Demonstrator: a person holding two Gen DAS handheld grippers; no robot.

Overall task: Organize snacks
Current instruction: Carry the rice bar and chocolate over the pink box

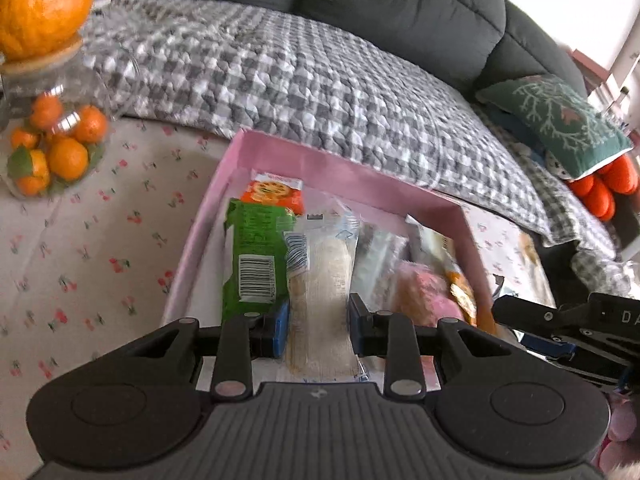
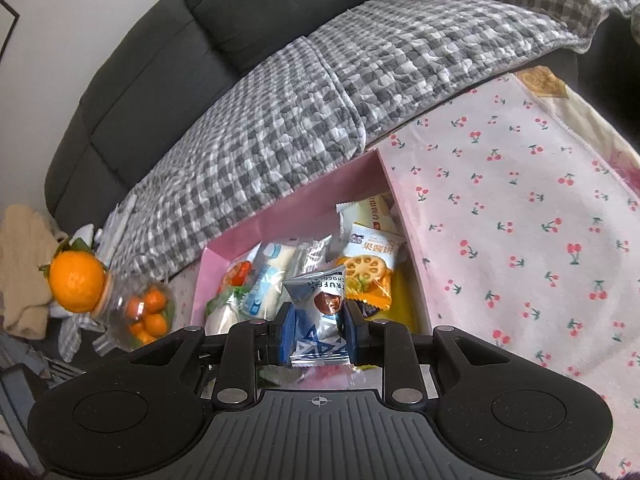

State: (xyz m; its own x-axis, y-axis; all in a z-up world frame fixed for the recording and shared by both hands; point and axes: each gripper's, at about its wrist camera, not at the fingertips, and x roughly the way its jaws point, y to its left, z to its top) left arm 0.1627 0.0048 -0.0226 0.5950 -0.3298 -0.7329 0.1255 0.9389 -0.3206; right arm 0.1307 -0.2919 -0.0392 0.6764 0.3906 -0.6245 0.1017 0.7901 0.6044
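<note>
Far left on the cherry-print worktop [image 1: 80,248]: a glass jar of small oranges [image 1: 52,148], capped by a wooden lid with a big orange ornament [image 1: 40,4] on top. Right of the jar, a pink box [image 1: 352,174] packed with snacks: a green packet [image 1: 256,256] with its barcode showing, an orange cookie packet [image 1: 276,194] behind it, then a pale wafer packet [image 1: 324,280] lying lengthwise, then pink and orange wrappers toward the right wall. Left tool [image 1: 318,322] low over the box, blue pads set on either side of the pale wafer packet; whether actually pinching it or only bracketing it, cannot tell. Right tool [image 2: 318,330] closed on a blue-and-white truffle chocolate packet [image 2: 320,312], held above the near end of the box, just in front of an orange lotus-root chip packet [image 2: 370,268] and a white packet [image 2: 372,210] at the far right corner. Behind everything, a grey checked blanket [image 1: 304,84] over a dark sofa [image 1: 400,4].
</note>
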